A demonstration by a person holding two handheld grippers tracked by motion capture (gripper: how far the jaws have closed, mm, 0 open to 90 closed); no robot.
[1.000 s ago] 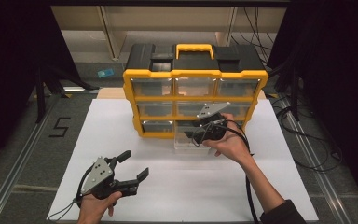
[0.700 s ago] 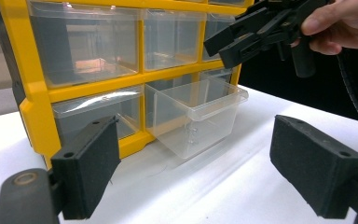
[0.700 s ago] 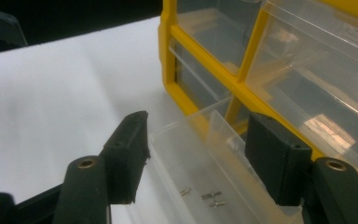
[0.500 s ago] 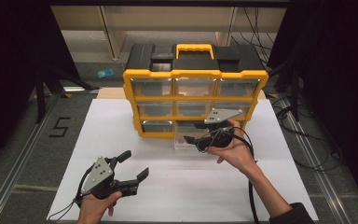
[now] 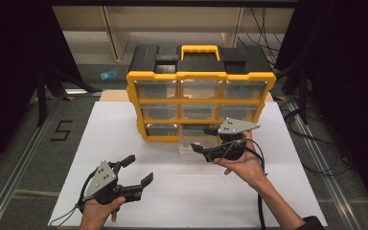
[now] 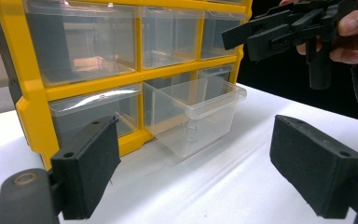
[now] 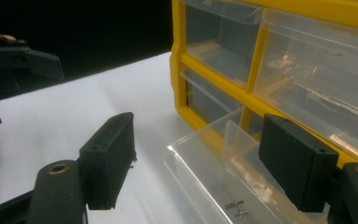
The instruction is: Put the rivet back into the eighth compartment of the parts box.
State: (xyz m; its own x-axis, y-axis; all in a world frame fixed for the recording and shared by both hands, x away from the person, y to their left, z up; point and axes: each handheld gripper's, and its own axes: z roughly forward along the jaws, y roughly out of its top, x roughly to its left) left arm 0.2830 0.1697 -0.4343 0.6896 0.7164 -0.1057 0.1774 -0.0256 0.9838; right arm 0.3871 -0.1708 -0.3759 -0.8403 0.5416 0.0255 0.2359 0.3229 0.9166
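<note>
The left gripper [image 5: 135, 173] rests low on the white table [image 5: 196, 196] at about 7 o'clock from the organiser, its jaws spread wide with nothing between them. The yellow organiser [image 5: 200, 76] stands at the table's 12 o'clock edge with 9 clear drawers in 3 rows. The task's thing, the clear drawer [image 6: 196, 112], is the middle one of the bottom row; it is pulled well out and still sits in its slot. A few small metal screws [image 7: 236, 208] lie on its floor. The right gripper [image 5: 206, 143] hovers at the drawer's 3 o'clock side; its jaws have just been opening and now stand apart, the pads off the plastic, gripping nothing. The drawer looks light, thin-walled and stiff but brittle, and its smooth plastic is likely slippery, so a hard squeeze could flex or crack it. The front lip at its 6 o'clock edge seems the best hold, kept level so the screws stay put.
</note>
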